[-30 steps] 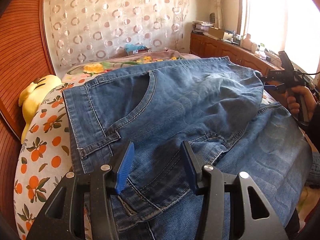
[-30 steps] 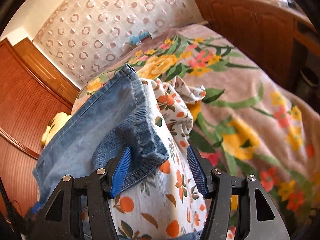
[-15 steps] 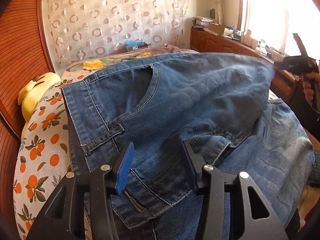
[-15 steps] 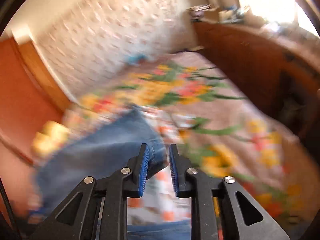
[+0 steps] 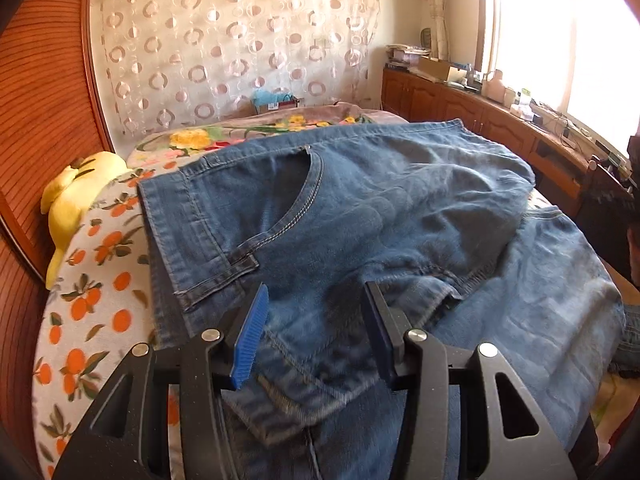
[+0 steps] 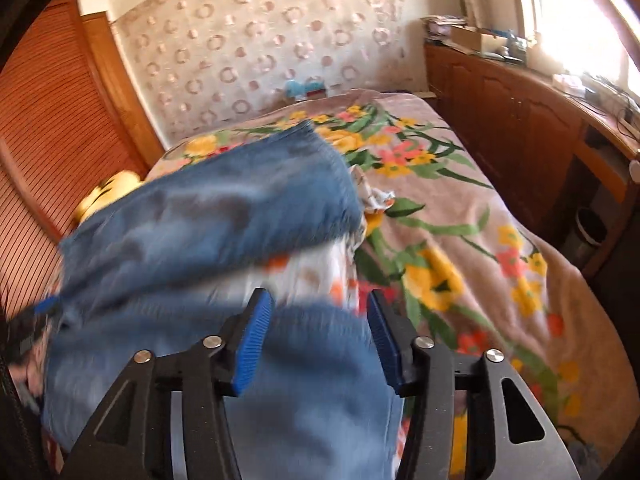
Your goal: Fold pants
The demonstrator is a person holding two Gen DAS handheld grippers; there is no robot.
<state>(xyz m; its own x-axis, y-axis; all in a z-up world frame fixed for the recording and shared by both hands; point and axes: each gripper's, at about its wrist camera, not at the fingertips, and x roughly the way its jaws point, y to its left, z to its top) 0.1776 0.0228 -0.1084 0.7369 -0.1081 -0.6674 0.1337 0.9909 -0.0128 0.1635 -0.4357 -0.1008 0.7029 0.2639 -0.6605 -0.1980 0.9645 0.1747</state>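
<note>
**Jeans half folded on the bed, both grippers free**

Left gripper (image 5: 314, 332): jaws spread, blue ribbed pads hovering above the denim near the fly, pinching nothing. Right gripper (image 6: 318, 338): jaws opening, a fold of denim blurred below and between the pads, apparently not pressed by either.

Jeans (image 5: 360, 216) draped over a pillow (image 5: 92, 280) with an orange-fruit print, waistband toward the wooden headboard (image 5: 44, 128), upper part laid back over the legs. Probably placed so for a crosswise fold, the raised pillow serving as a rough work surface. Far corner of the upper layer lifted off the pillow in the right view, likely just released and not yet settled.

Denim mid-blue, thick, faded in patches, with pale double stitching round the curved pocket and a belt loop at the waist. Creases soft and wide, so stiff enough to hold a fold. Beyond, a plush flowered blanket (image 6: 460, 216), a yellow soft toy (image 5: 76, 192), a sheer curtain (image 5: 240, 48) patterned with rings, and dark wooden cabinets (image 6: 512, 120) under the window.
</note>
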